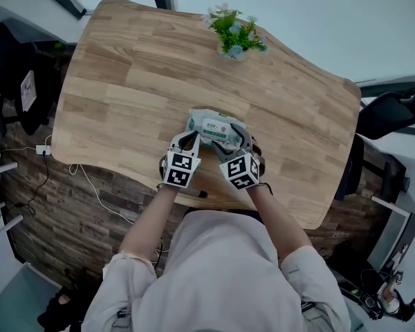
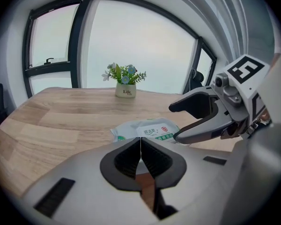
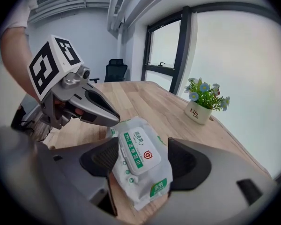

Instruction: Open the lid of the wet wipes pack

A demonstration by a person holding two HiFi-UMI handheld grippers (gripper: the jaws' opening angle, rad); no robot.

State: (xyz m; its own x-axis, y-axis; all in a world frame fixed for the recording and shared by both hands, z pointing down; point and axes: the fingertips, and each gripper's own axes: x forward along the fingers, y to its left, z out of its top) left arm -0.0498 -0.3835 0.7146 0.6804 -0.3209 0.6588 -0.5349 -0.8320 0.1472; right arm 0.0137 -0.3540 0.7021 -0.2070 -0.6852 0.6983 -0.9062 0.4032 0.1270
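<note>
The wet wipes pack [image 1: 213,126] lies flat on the wooden table [image 1: 117,95], white and green, with its white flip lid [image 3: 138,153] closed. My right gripper [image 1: 235,142] stands open and low at the pack's near end, its jaws on either side of the pack [image 3: 139,170]. My left gripper [image 1: 187,142] is shut on nothing, and its tip hovers just left of the pack [image 2: 147,129]. In the left gripper view my own pads [image 2: 131,159] press together. My left gripper [image 3: 91,106] also shows in the right gripper view, above the pack's far left corner.
A small white pot of flowers [image 1: 236,42] stands at the table's far edge, well beyond the pack. The table's near edge runs just under both grippers. A black office chair [image 3: 116,69] stands past the table's far end, by the windows.
</note>
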